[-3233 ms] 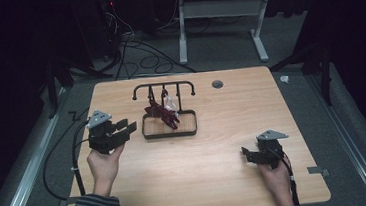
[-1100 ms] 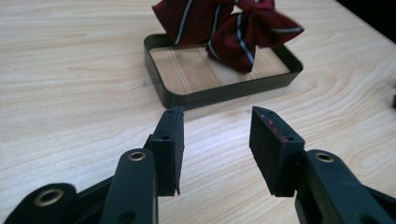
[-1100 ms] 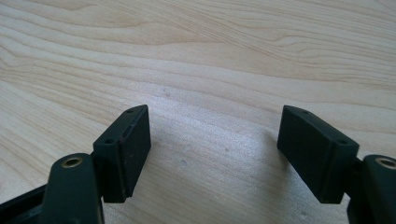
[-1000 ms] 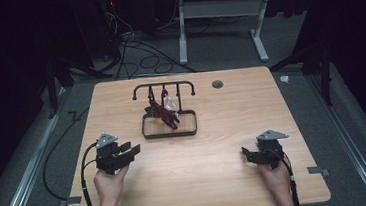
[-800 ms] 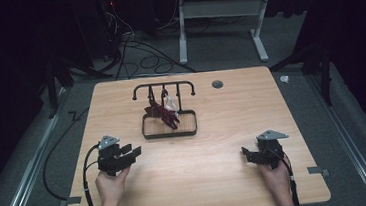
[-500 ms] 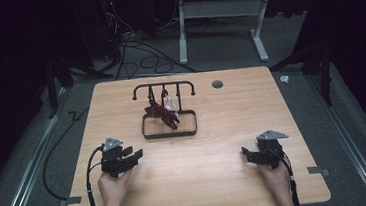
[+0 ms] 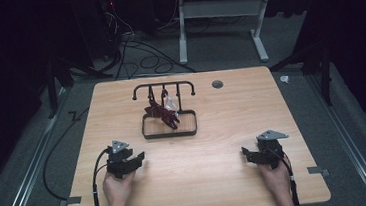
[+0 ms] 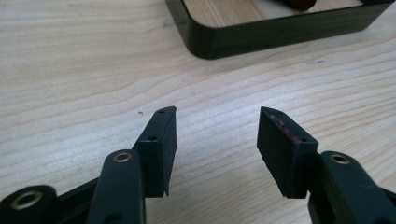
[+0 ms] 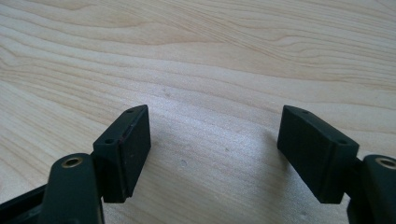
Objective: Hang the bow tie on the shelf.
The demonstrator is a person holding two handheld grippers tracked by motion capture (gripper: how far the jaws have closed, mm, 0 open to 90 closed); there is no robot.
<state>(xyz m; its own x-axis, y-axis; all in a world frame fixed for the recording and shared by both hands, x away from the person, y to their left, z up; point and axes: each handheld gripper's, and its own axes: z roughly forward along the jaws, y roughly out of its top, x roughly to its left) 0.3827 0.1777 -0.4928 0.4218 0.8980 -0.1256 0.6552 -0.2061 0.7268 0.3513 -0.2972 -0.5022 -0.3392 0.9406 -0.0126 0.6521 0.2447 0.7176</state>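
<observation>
The left gripper (image 7: 137, 159) is resting near the tray (image 7: 169, 132), jaws just opening, pinching nothing. The right gripper (image 7: 247, 155) is sitting spread wide on the table (image 7: 231, 104).

You are working in a lab or recording studio, not a home. A plain light-wood table (image 7: 228, 179) stands alone on grey carpet (image 7: 35, 161), and black curtains close off the dark surroundings. Loose cables (image 7: 136, 47) snake over the floor behind it, beside the white metal legs of a height-adjustable desk (image 7: 219, 24), and a small red indicator light (image 7: 110, 3) glows in the dark at the back. Tape strips (image 7: 317, 171) mark the table's near edge.
</observation>
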